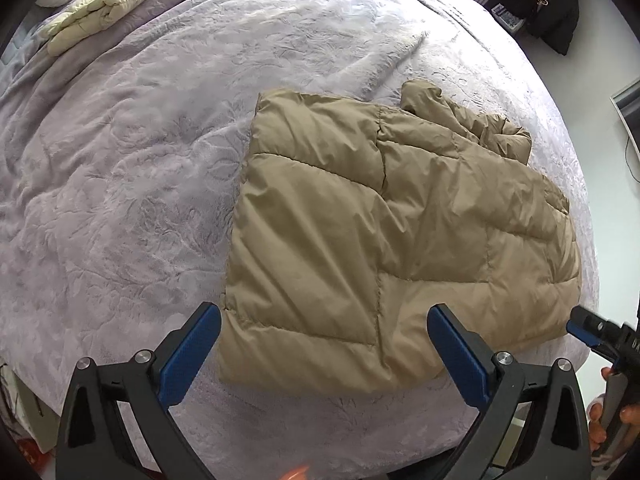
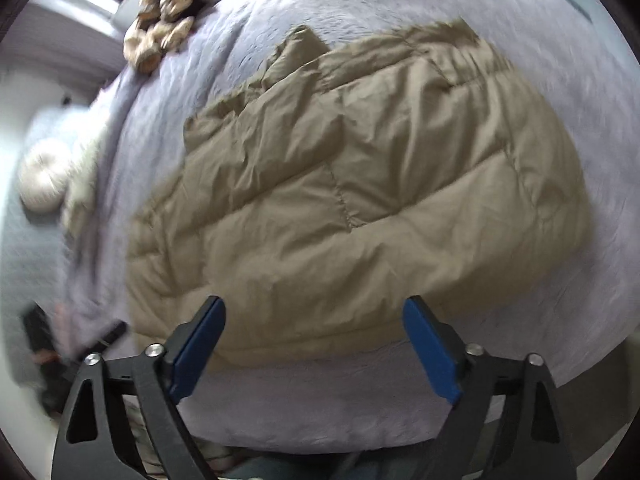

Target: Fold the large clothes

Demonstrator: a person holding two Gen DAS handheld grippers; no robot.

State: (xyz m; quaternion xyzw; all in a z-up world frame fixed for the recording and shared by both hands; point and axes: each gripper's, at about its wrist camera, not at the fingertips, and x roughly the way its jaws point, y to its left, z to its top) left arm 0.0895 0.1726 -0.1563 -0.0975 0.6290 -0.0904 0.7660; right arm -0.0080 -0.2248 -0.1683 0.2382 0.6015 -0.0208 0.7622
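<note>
You are holding both grippers, left (image 1: 324, 354) and right (image 2: 314, 346), with fingers apart and empty; the tan puffer jacket (image 1: 384, 240) is lying part-folded on the bed (image 1: 120, 184), its near hem just ahead of both.

- bed (image 1: 160, 184) with a textured lavender cover
- tan puffer jacket (image 1: 380, 240) folded flat near its edge
- cream quilt (image 1: 108, 12) bunched at the far corner
- beige plush heap (image 2: 160, 36) at the far end
</note>
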